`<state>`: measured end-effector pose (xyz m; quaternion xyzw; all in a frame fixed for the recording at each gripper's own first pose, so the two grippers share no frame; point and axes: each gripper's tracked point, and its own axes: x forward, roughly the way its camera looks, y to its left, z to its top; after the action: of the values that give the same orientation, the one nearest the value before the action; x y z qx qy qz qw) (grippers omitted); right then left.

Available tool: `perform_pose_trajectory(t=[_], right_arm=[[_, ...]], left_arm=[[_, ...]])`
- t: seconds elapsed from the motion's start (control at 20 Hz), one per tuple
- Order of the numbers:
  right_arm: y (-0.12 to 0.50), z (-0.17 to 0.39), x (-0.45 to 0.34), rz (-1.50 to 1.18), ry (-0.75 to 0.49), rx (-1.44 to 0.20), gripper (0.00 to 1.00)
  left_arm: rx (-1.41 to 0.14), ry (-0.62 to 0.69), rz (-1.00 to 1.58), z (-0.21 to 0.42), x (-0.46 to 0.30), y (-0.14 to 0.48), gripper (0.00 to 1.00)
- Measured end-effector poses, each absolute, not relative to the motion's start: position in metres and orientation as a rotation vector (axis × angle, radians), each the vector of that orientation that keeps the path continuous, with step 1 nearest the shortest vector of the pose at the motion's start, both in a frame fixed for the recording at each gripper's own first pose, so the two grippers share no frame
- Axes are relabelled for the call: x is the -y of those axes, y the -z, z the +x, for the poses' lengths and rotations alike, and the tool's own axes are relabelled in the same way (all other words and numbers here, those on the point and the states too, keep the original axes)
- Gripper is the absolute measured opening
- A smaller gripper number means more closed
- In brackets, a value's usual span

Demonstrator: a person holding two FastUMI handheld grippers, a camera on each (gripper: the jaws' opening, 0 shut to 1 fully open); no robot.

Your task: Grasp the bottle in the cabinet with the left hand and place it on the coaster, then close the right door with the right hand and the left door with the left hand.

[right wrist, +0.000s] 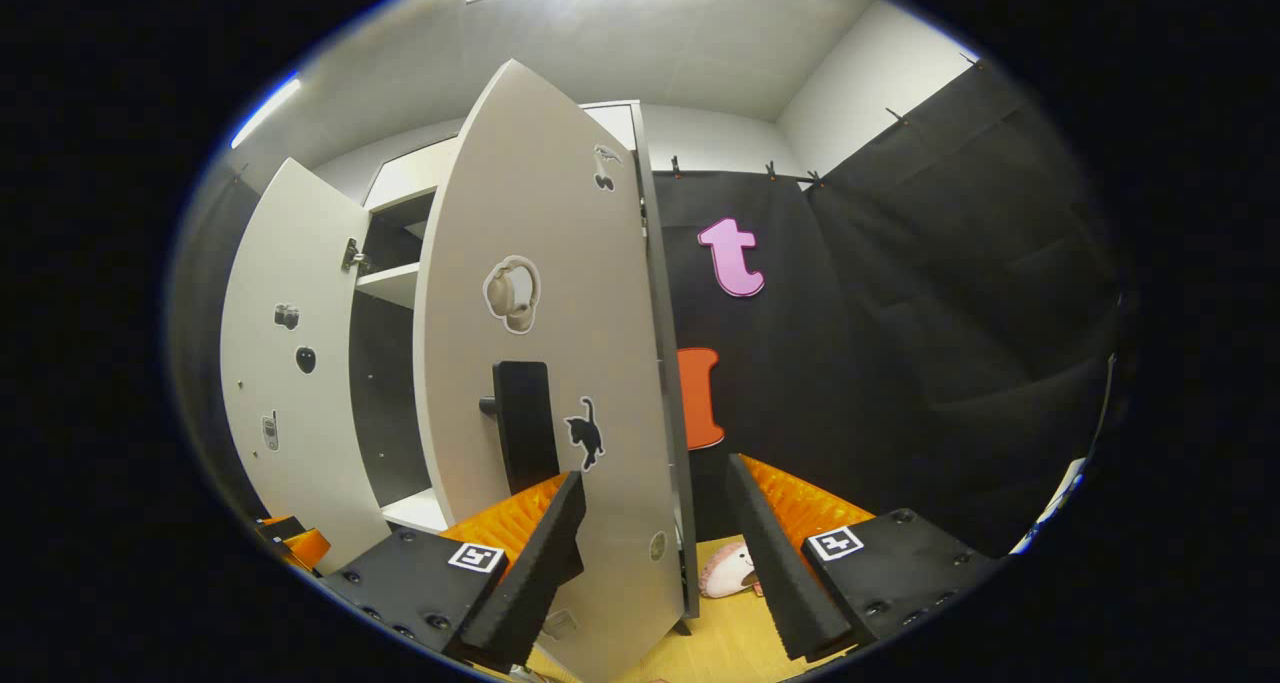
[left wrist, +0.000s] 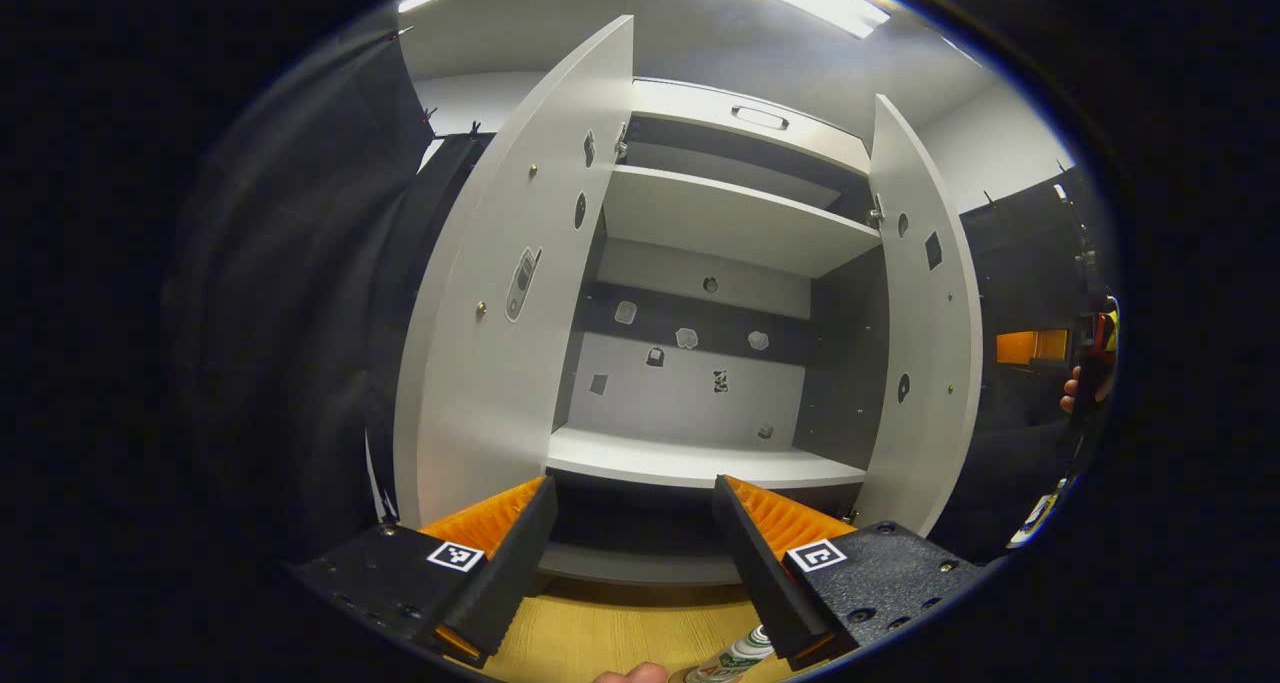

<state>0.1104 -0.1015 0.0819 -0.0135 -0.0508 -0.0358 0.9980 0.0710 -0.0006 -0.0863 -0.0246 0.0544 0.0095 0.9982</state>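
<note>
Left gripper view: the left gripper (left wrist: 635,553) is held with fingers apart, nothing between them, aimed at the open cabinet (left wrist: 735,113). Both shelves seen here are bare; only small stickers are noted on the back panel. The left door (left wrist: 500,293) and right door (left wrist: 925,333) stand swung out. The bottle (left wrist: 735,658) is seen at the bottom edge, lying low over the wooden table (left wrist: 600,628), just beside the right finger and outside the cabinet; a coaster cannot be made out under it. A fingertip (left wrist: 630,673) is caught beside it. The bottle is judged light, rigid and smooth, likely slippery; the body below the neck would be the grip spot.

Right gripper view: the right gripper (right wrist: 655,553) is open and unloaded, brought close to the right door, its outer face with a dark handle (right wrist: 522,423) just above the left finger. The door is judged stiff and light, pushed best on the flat face near the free edge. A small round pink object (right wrist: 728,570) lies on the table behind.
</note>
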Motion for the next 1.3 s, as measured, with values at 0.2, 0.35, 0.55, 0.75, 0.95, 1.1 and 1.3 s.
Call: perform_pose_trajectory(t=[0.2, 0.35, 0.55, 0.75, 0.95, 1.1, 1.3], right_arm=[[-0.078, 0.115, 0.069, 0.0, -0.036, 0.082, 0.96], [-0.078, 0.115, 0.065, -0.016, -0.042, 0.075, 0.97], [-0.066, 0.115, 0.052, -0.018, -0.082, 0.054, 0.97], [-0.051, 0.124, 0.027, -0.034, -0.142, 0.012, 0.97], [-0.044, 0.147, 0.021, -0.072, -0.12, -0.001, 0.97], [-0.039, 0.168, 0.014, -0.054, -0.129, -0.011, 0.97], [-0.028, 0.189, 0.008, -0.045, -0.114, -0.025, 0.97]], left_arm=[[-0.113, -0.025, -0.064, 0.066, -0.001, 0.088, 0.95], [-0.111, -0.031, -0.062, 0.062, -0.003, 0.087, 0.95], [-0.111, -0.04, -0.052, 0.061, -0.008, 0.086, 0.95], [-0.106, -0.035, -0.048, 0.061, -0.009, 0.084, 0.95], [-0.107, -0.061, -0.045, 0.055, -0.018, 0.083, 0.92], [-0.1, -0.097, -0.045, 0.047, -0.031, 0.078, 0.95], [-0.08, -0.154, -0.039, 0.03, -0.048, 0.067, 0.95]])
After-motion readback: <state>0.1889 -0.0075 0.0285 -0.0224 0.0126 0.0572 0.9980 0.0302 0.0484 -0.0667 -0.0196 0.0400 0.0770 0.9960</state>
